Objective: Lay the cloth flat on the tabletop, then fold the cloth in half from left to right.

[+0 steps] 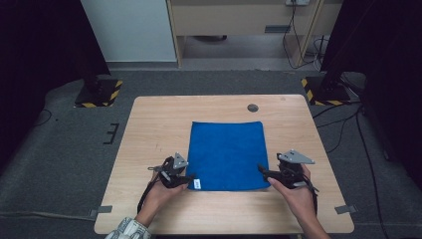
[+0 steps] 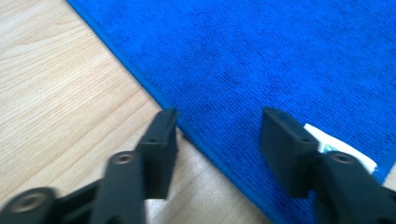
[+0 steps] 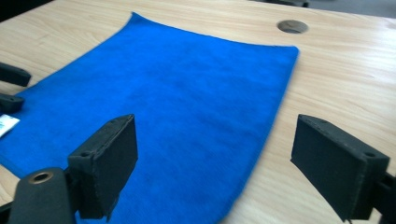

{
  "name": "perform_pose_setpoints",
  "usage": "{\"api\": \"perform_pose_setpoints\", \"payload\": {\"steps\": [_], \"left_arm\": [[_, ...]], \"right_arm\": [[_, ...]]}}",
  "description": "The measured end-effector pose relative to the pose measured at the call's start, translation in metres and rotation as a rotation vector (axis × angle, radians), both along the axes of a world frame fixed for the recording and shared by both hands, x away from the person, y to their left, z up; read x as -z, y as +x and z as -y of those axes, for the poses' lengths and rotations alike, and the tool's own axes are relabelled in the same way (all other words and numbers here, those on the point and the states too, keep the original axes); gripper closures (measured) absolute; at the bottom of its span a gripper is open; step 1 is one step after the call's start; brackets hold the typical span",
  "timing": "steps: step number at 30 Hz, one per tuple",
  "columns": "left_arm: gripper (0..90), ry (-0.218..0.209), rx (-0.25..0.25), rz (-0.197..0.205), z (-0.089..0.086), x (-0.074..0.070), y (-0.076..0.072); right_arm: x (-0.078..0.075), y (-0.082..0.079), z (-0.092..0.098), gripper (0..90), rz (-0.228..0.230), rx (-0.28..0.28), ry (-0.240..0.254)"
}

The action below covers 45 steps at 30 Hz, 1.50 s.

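High view:
Cloth: blue cloth [image 1: 226, 155] lies flat on the wooden table [image 1: 149, 124], a little toward the near edge, with a white tag [image 1: 197, 184] at its near-left corner.
Left gripper: left gripper [image 1: 187, 180] sits at the near-left corner, by the tag.
Right gripper: right gripper [image 1: 261, 170] sits at the near-right corner.
Step, as I judge it: taking both near corners, perhaps for a fold away from the person. Bite well inside each hem, match the heights, then lift together so the cloth stays square.

Left gripper view:
Jaws: left gripper [image 2: 219, 123] is released, jaws apart, straddling the hemmed edge of the cloth [image 2: 261, 60]; the pads press on nothing.
Texture: fine looped pile, like microfibre towelling, with a stitched border; the tag [image 2: 341, 147] is smooth and glossy.
Table: pale wood-grain laminate [image 2: 60, 88], smooth.

Right gripper view:
Jaws: right gripper [image 3: 215, 149] is released, its blocky black jaws wide apart, nothing held between them.
Cloth: the cloth [image 3: 177, 93] spreads ahead, soft and limp, roughly rectangular, corners slightly rounded.
Far end: round grommet [image 3: 292, 26] set in the table beyond it.
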State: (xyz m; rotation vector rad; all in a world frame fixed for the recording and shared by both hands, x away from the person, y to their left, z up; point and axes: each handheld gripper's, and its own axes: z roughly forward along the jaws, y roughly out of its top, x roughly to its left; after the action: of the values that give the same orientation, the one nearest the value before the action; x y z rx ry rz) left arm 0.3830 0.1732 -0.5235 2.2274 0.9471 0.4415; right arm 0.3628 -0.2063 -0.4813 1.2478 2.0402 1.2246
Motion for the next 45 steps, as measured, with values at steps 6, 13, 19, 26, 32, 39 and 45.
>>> {"api": "perform_pose_setpoints", "payload": {"steps": [6,13,19,26,32,39,45], "left_arm": [[20.6,-0.056,0.000,0.036,-0.002,-0.015,0.012],[12.7,-0.102,-0.006,0.051,-0.010,-0.030,0.025],[8.1,-0.147,-0.007,0.054,-0.016,-0.042,0.045],[7.1,-0.170,-0.015,0.061,-0.022,-0.054,0.072],[7.5,-0.165,-0.033,0.086,-0.022,-0.063,0.087],[8.8,-0.125,-0.025,0.060,-0.021,-0.052,0.097],[9.0,-0.134,-0.014,0.066,-0.023,-0.055,0.093]], "right_arm": [[0.002,0.009,-0.020,10.9,-0.010,-0.095,0.001],[0.004,0.017,-0.049,16.2,-0.032,-0.178,-0.017],[0.004,0.024,-0.083,16.5,-0.031,-0.227,-0.018],[0.004,0.027,-0.126,24.0,-0.032,-0.316,-0.037],[0.005,0.030,-0.151,29.6,-0.069,-0.367,-0.064],[0.012,0.029,-0.176,36.9,-0.103,-0.407,-0.060],[0.016,0.021,-0.189,52.8,-0.109,-0.432,-0.062]]}}
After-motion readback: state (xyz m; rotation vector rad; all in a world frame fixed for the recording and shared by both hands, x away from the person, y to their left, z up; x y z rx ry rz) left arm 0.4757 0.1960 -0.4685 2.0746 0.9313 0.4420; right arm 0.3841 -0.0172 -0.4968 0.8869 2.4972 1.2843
